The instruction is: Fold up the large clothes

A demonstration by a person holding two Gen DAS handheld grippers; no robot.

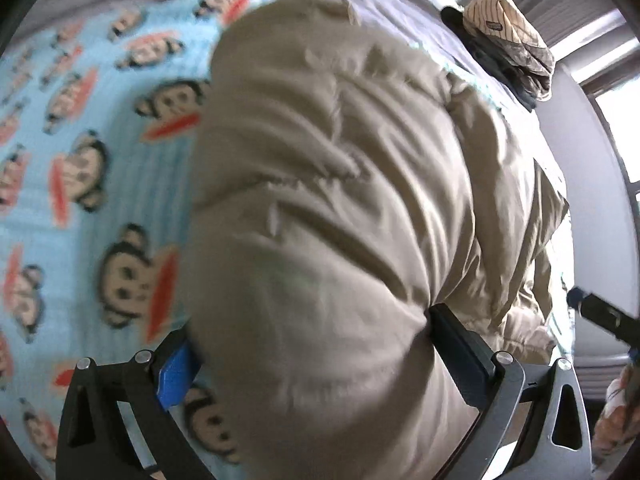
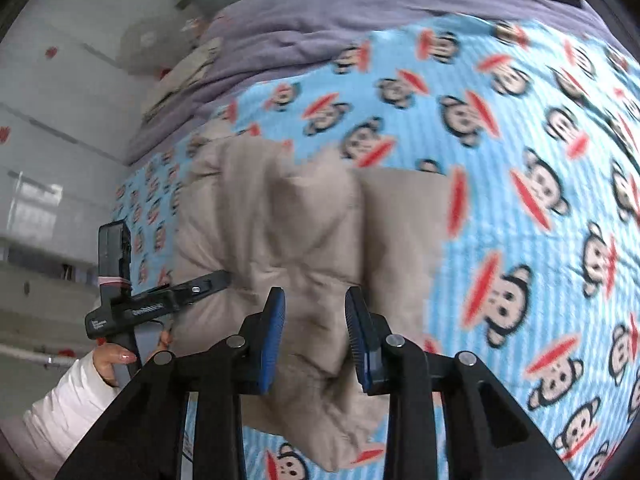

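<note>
The blue monkey-print blanket [image 2: 520,128] covers the bed and serves as the landmark here; beyond its far edge lies a lilac-grey duvet [image 2: 304,20], and off its far corner in the left wrist view sits a small heap of other clothes [image 1: 508,40]. On the blanket, toward its near edge, lies the beige padded coat [image 2: 288,232], puffy and bundled rather than flat, one side already turned over onto itself. The left gripper [image 1: 316,344] stands at its widest, a thick roll of coat bulging between its jaws and touching both inner faces; whether it truly clamps the roll or merely straddles it I cannot tell. The right gripper [image 2: 316,332], above the coat's near end, is partly closed with a gap left; coat shows through that gap, but the blue pads do not visibly pinch it. The risk, as I judge it: the slick, springy padding could slide out of wide jaws, or the fold could spring open, if either hand lifts before a firm grip is made.
</note>
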